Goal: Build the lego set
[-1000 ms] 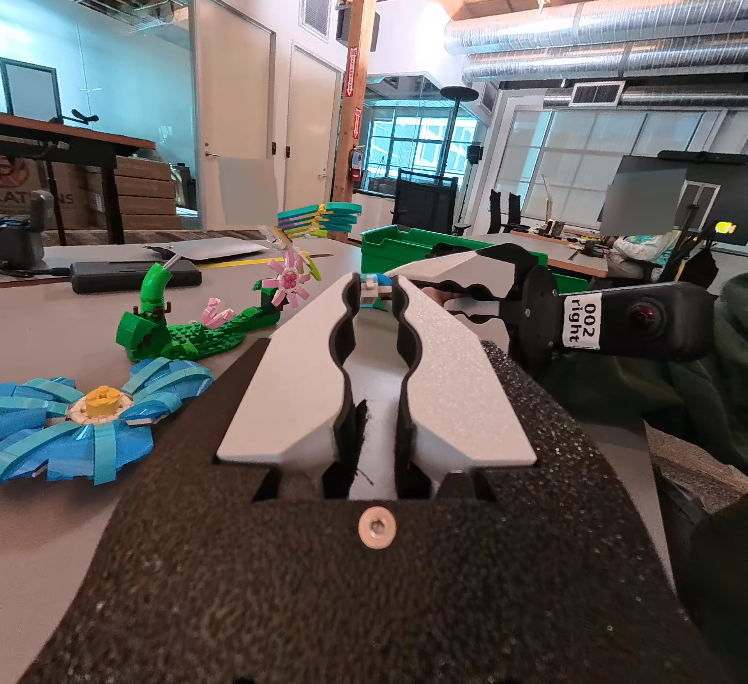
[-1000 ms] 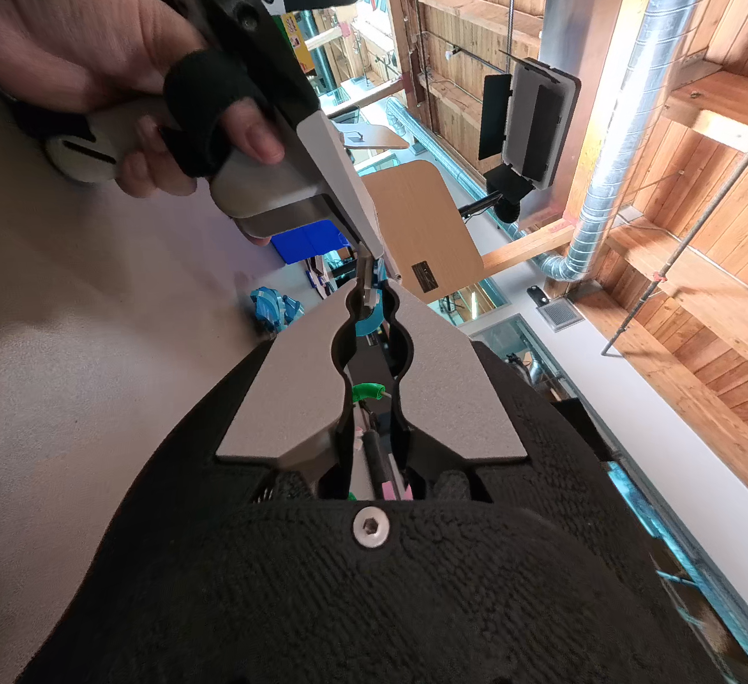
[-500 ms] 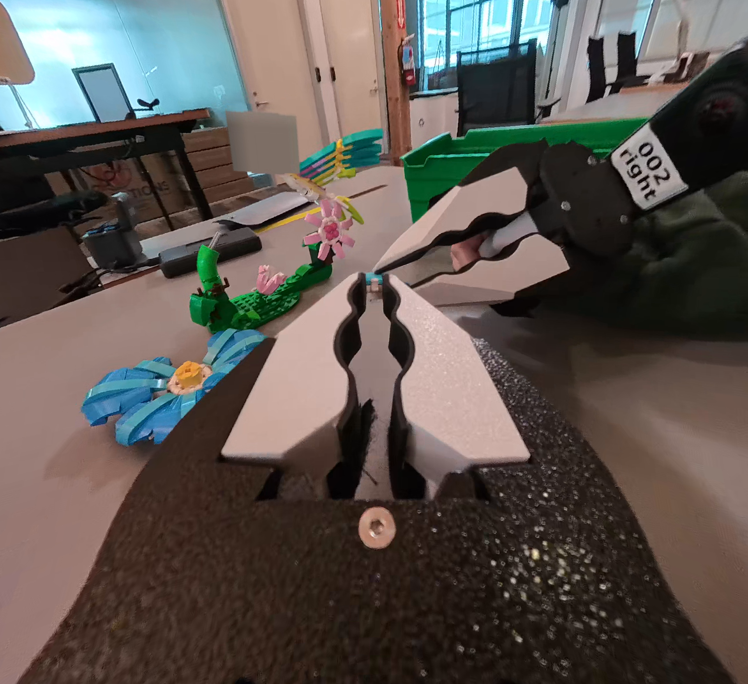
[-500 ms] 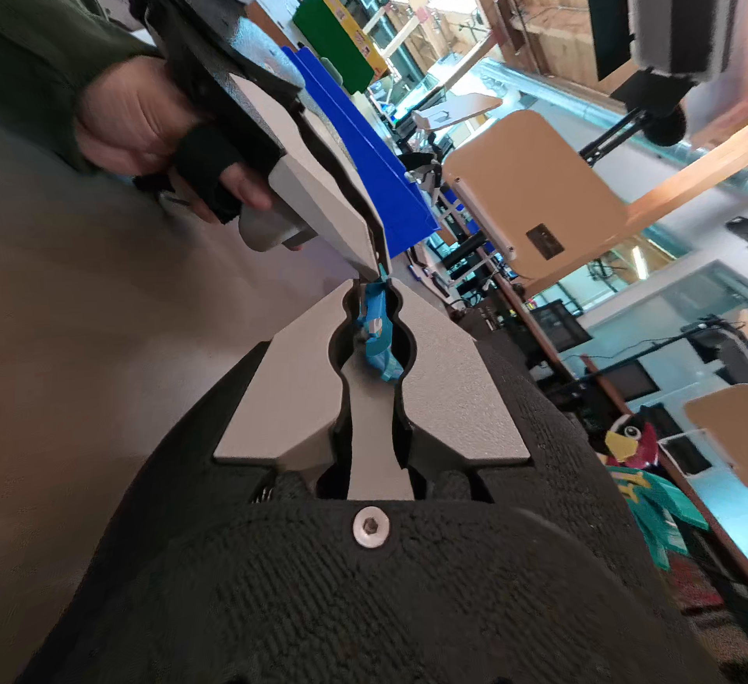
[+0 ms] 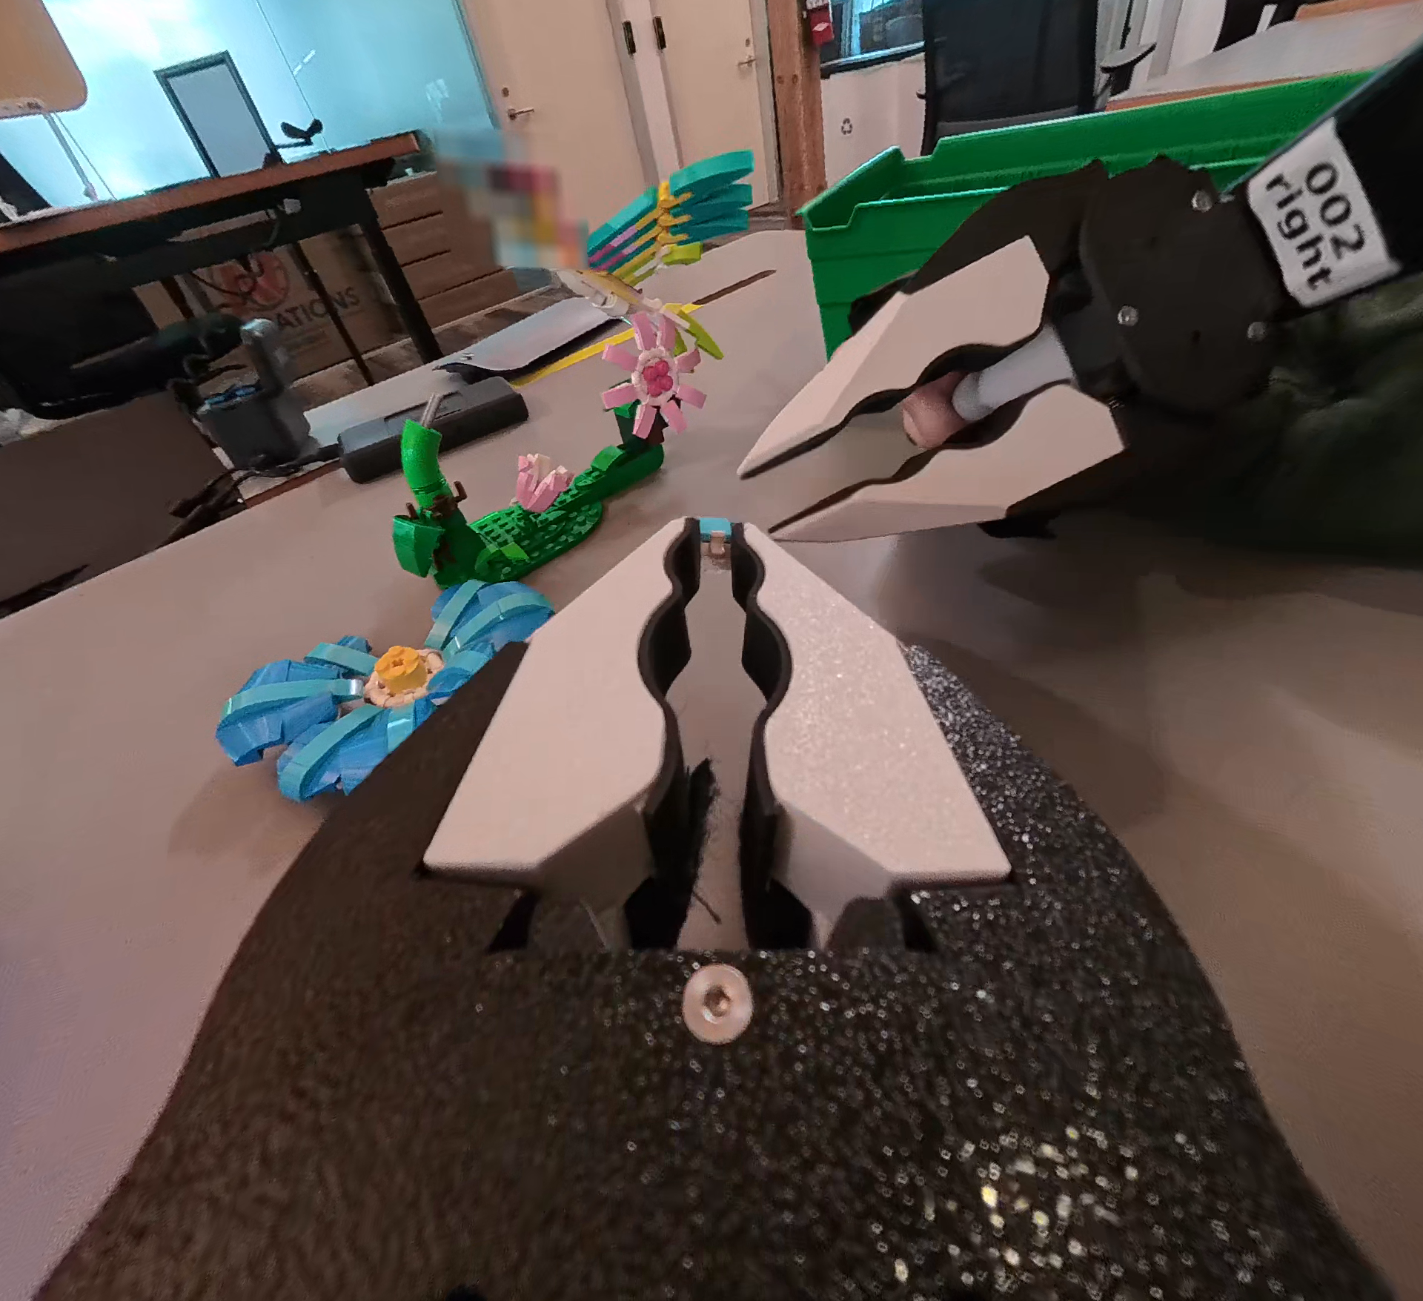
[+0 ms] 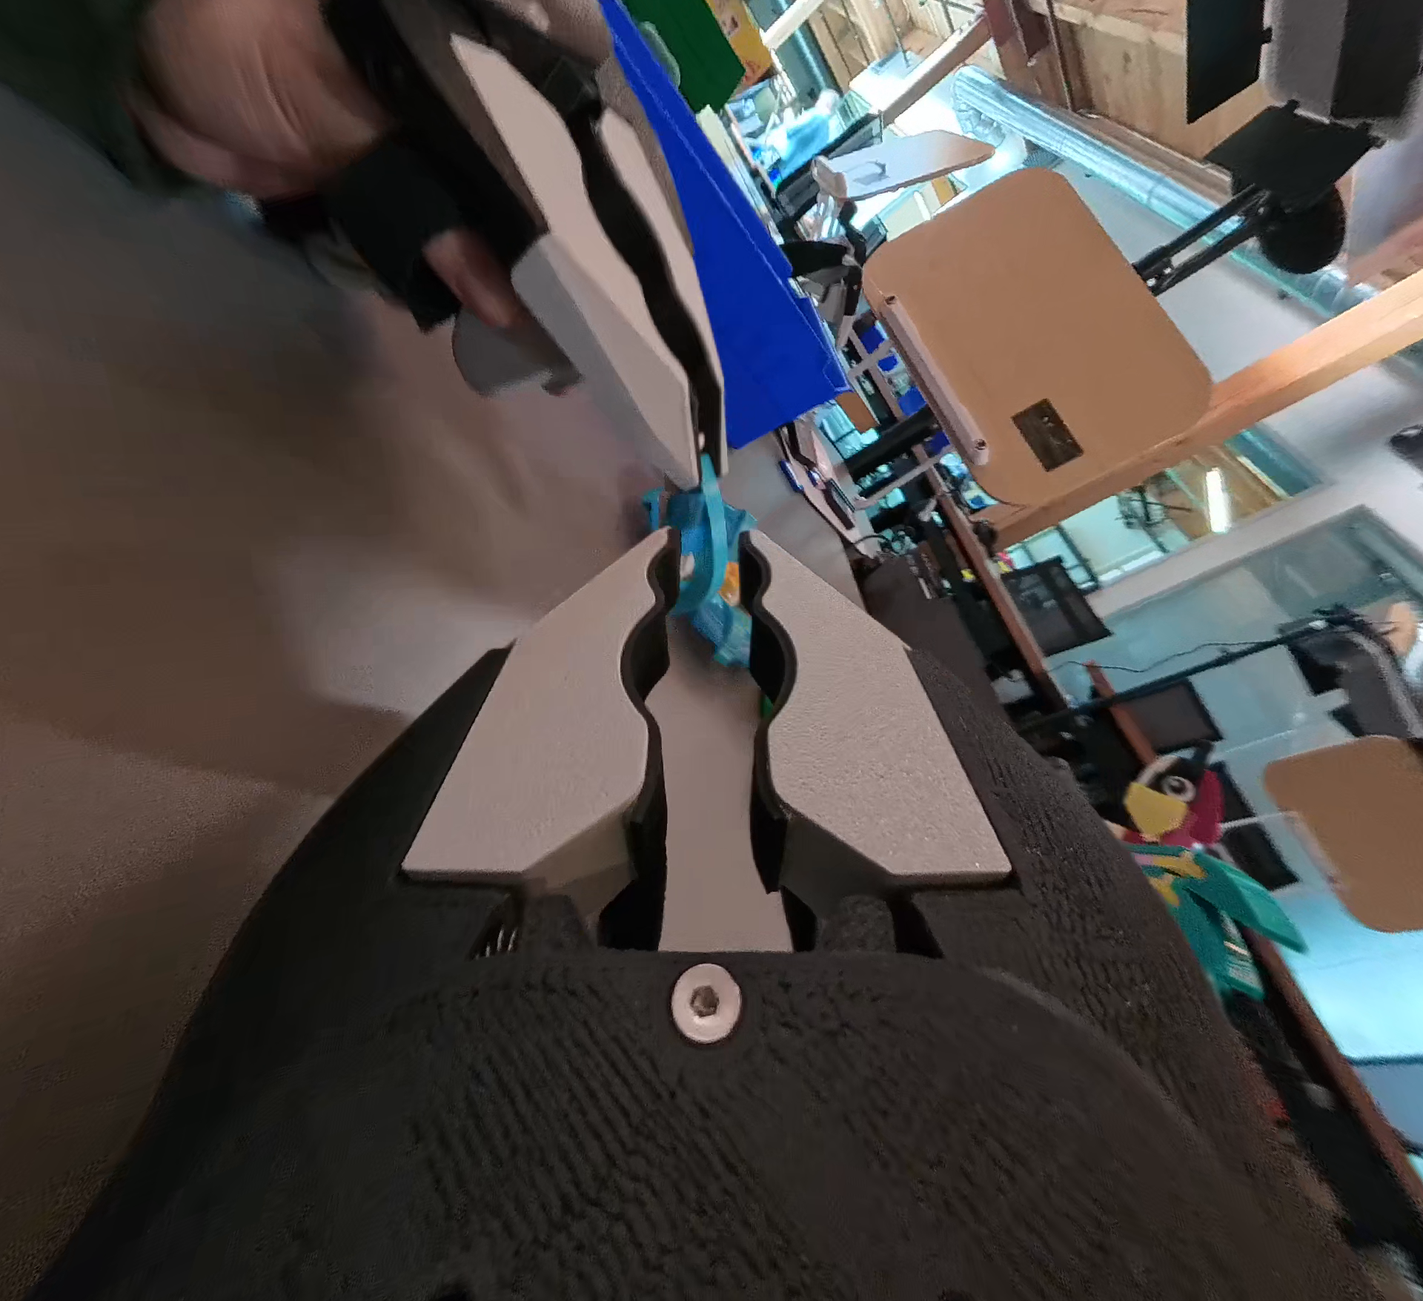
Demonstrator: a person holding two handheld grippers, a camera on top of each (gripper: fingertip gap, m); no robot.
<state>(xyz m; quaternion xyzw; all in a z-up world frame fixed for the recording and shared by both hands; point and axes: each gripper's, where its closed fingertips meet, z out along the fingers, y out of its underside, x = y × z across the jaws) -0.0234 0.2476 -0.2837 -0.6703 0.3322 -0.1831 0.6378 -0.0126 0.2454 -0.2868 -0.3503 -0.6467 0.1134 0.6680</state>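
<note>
My left gripper [image 5: 714, 532] is shut on a small light-blue brick petal [image 5: 714, 532] pinched at its fingertips, low over the grey table [image 5: 1078, 686]. My right gripper [image 5: 758, 503] points at that petal from the right, a short gap away, jaws slightly apart and empty. In the right wrist view the right gripper [image 6: 706, 555] is open, and the petal [image 6: 710, 505] hangs from the left gripper [image 6: 708, 451] just beyond its tips. A blue brick flower [image 5: 369, 694] lies on the table to the left, also showing in the right wrist view [image 6: 724, 629].
A green brick stem with pink flowers [image 5: 539, 521] lies behind the blue flower. A green bin [image 5: 1001, 201] stands at the back right, a stack of teal pieces [image 5: 685, 209] and a black power bank [image 5: 431, 424] farther back. A blue bin [image 6: 739, 278] shows in the right wrist view. The grippers are tip to tip, or close to it. From either gripper's tips it is about 15 cm to the blue brick flower [image 5: 369, 694].
The right gripper has opened off the petal and drawn back a little. The left gripper keeps the petal and has dipped lower over the table.
</note>
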